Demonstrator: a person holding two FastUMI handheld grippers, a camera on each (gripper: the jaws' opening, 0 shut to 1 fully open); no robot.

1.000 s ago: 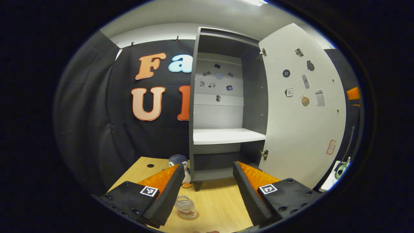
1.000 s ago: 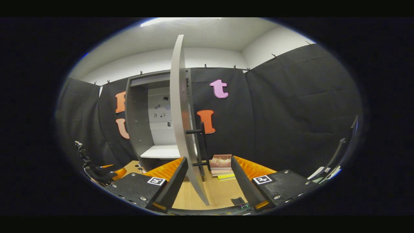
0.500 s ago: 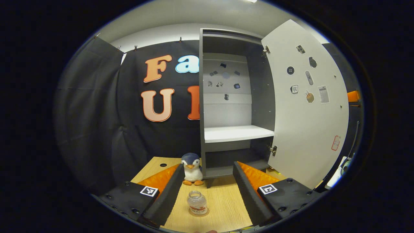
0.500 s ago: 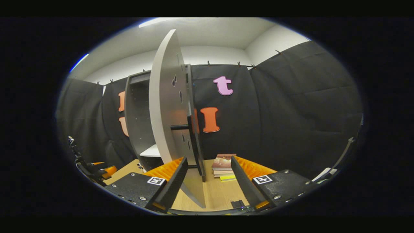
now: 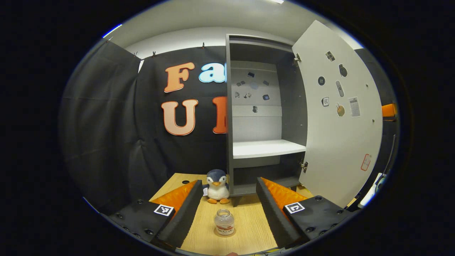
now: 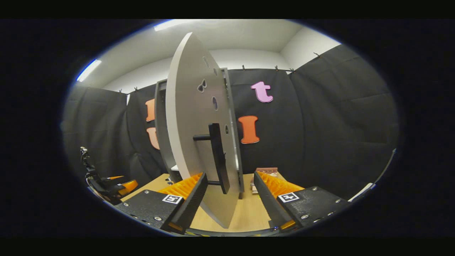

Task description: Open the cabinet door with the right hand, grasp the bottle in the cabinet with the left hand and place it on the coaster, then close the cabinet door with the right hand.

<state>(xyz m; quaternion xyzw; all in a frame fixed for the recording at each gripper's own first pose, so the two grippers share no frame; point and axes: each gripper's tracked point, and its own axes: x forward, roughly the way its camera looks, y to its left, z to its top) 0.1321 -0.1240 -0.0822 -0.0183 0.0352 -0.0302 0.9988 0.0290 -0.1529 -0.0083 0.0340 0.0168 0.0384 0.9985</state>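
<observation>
Left gripper view: the left gripper (image 5: 225, 213) has its fingers spread wide with nothing between them but air, and the small clear glass bottle with a pale label (image 5: 224, 222) stands upright on the round coaster (image 5: 225, 234) on the light wooden table (image 5: 245, 227), apart from both fingers. The bottle's long axis is vertical and its open mouth points straight up. Just beyond it sits a blue and white plush penguin (image 5: 217, 186), and behind that the tall grey cabinet (image 5: 265, 117) stands with its white shelf (image 5: 266, 148) bare and its pale cabinet door (image 5: 341, 117) swung out. The placing step appears complete; closing the door remains. Right gripper view: the right gripper (image 6: 227, 199) is also spread and grips nothing, with the door's lower edge and the black bar handle (image 6: 218, 158) standing between and just ahead of its fingers; whether either finger touches the door cannot be told. Risks from here: a push applied off the handle could slip along the door face, a hard swing could slam the door and shake the table, and a low sweep of the left gripper could tip the narrow upright bottle off the coaster. A stack of books (image 6: 265, 172) lies farther back, beside the cabinet.
</observation>
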